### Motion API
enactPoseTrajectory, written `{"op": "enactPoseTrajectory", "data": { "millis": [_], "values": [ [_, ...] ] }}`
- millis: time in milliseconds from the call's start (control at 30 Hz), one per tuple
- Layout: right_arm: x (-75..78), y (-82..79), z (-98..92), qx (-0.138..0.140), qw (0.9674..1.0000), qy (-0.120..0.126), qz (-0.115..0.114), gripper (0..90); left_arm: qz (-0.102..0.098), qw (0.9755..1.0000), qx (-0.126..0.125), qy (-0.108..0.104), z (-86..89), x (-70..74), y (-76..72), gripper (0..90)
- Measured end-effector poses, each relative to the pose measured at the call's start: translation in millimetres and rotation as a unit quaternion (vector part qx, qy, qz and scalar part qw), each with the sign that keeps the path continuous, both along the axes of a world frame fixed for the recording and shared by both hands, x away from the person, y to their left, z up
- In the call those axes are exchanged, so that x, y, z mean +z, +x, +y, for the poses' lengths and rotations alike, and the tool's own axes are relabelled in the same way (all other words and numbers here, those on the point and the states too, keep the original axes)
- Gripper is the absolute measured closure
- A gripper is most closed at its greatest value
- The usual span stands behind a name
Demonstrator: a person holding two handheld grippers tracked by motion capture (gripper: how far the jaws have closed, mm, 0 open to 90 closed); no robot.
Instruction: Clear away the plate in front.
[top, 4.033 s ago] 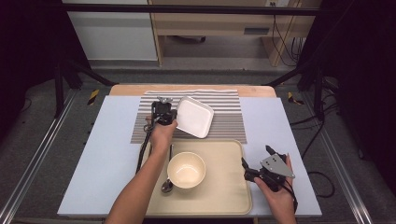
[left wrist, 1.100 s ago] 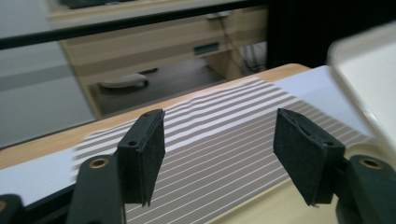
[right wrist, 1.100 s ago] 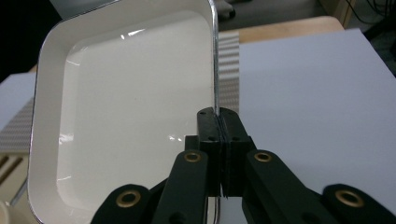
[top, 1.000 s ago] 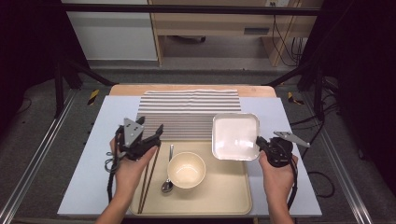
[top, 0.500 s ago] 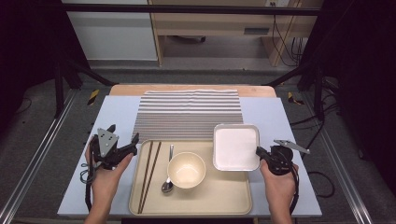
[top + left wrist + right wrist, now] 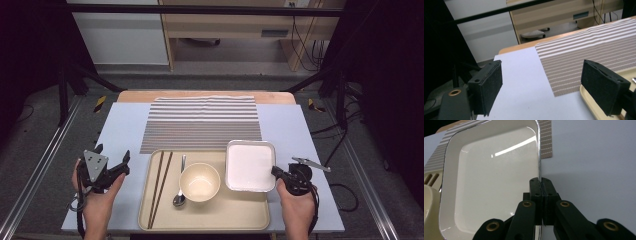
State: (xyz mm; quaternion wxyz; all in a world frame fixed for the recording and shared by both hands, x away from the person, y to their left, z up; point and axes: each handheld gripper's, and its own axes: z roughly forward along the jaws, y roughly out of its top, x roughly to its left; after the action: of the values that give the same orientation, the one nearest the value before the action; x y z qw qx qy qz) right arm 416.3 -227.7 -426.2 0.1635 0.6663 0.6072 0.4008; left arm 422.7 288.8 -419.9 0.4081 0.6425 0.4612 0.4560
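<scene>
My right tool [image 6: 275, 171] is clamped on the square white plate's [image 6: 250, 165] rim, seating it on the beige plastic tray [image 6: 240, 212]; my left tool [image 6: 112, 162], jaws apart and empty, waits left of the tray.

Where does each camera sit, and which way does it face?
High view: above the person's side, looking forward and down on the tray, both hands and grippers.
Left gripper view: rides the left gripper, open jaws over the striped mat.
Right gripper view: rides the right gripper, shut on the square plate.
Shared: plate, mat.

High view overhead; 2 gripper views close, sharing striped mat [image 6: 584, 57].
</scene>
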Motion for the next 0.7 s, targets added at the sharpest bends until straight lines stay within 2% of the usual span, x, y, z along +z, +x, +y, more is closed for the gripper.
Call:
{"op": "enactPoseTrajectory", "data": {
  "millis": [100,233,300,500,567,700],
  "values": [
    [0.5,-5.6,3.1,0.003,1.0000,0.001,0.007,89.4,-0.014,0.9997,0.014,0.013,2.5,0.2,-5.3,17.7],
    [-0.9,-11.9,7.5,0.011,0.9997,-0.013,0.015,89.4,-0.033,0.9989,0.031,0.016,5.4,1.7,-10.7,18.7],
    [-2.8,-12.6,9.8,0.010,0.9996,-0.011,0.024,89.4,-0.037,0.9984,0.037,0.020,6.9,0.7,-11.5,18.8],
    [-4.8,-9.7,18.9,0.007,0.9991,-0.017,0.039,89.4,-0.028,0.9987,0.040,0.015,13.3,-5.4,-7.9,18.8],
    [-5.7,-10.5,21.6,0.008,0.9986,-0.025,0.045,89.4,-0.030,0.9986,0.041,0.016,14.6,-5.1,-8.1,18.7],
    [-7.8,-14.1,23.9,0.006,0.9980,-0.026,0.057,89.4,-0.037,0.9982,0.044,0.015,15.6,-1.6,-10.6,18.8]
  ]
}}
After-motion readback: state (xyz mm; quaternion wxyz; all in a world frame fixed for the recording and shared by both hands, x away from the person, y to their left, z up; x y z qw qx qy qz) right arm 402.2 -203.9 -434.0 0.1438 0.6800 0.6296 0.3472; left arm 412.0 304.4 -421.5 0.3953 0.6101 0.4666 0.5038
